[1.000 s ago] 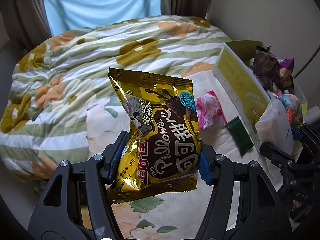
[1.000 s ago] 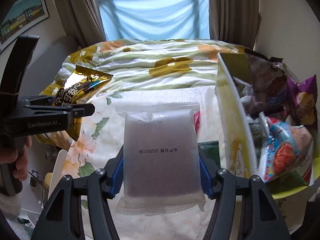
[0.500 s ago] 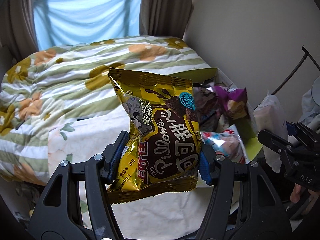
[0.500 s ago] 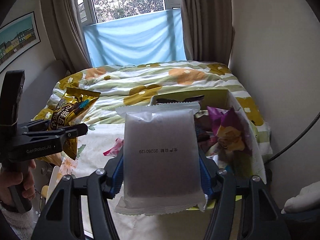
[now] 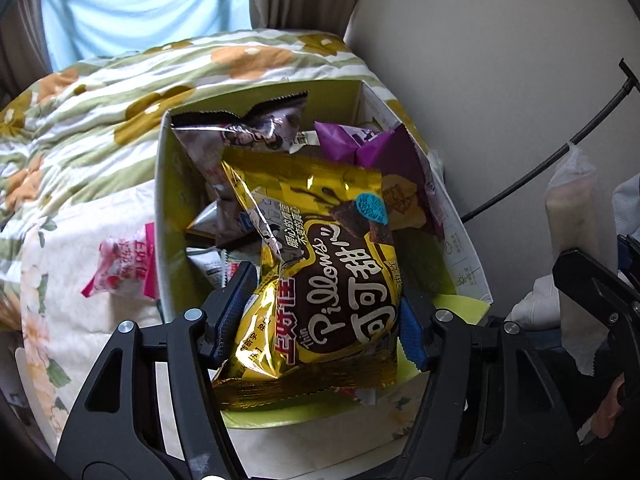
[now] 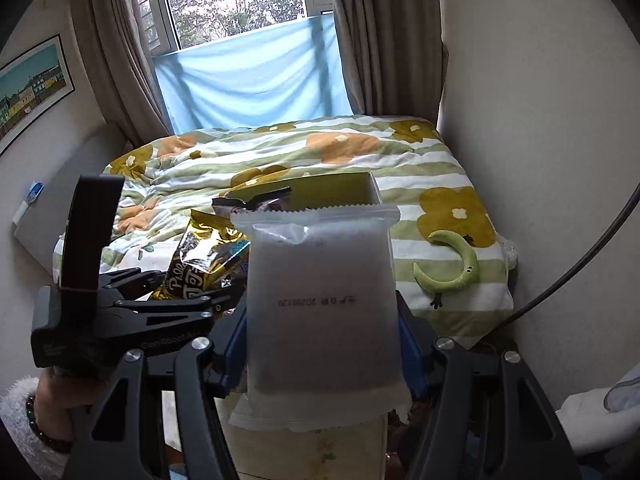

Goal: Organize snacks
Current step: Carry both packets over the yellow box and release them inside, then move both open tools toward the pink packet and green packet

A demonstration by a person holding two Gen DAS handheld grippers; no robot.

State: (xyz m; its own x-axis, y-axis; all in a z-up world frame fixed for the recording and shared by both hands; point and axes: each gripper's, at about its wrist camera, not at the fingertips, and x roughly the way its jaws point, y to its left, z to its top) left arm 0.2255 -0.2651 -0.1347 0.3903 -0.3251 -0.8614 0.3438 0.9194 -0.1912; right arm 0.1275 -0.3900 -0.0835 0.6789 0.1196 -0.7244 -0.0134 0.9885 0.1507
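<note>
My left gripper (image 5: 320,320) is shut on a gold and brown Pillows cocoa snack bag (image 5: 320,276) and holds it over the open green cardboard box (image 5: 164,216), which holds several snack packets. My right gripper (image 6: 320,340) is shut on a frosted white snack pouch (image 6: 320,300), held upright above the near end of the box (image 6: 332,188). The pouch hides most of the box in the right wrist view. The left gripper and its gold bag (image 6: 200,264) show at the left of that view. The right gripper with its pouch (image 5: 572,204) shows at the right edge of the left wrist view.
A pink and white snack packet (image 5: 120,268) lies on the floral sheet left of the box. A flowered quilt (image 6: 280,160) covers the bed behind. A green moon-shaped plush (image 6: 452,268) lies at the bed's right. A wall and black cable (image 5: 540,168) stand right of the box.
Both grippers swung right from the bed surface toward the box. The gold bag now hangs over the box interior and the white pouch has risen above the box's near end.
</note>
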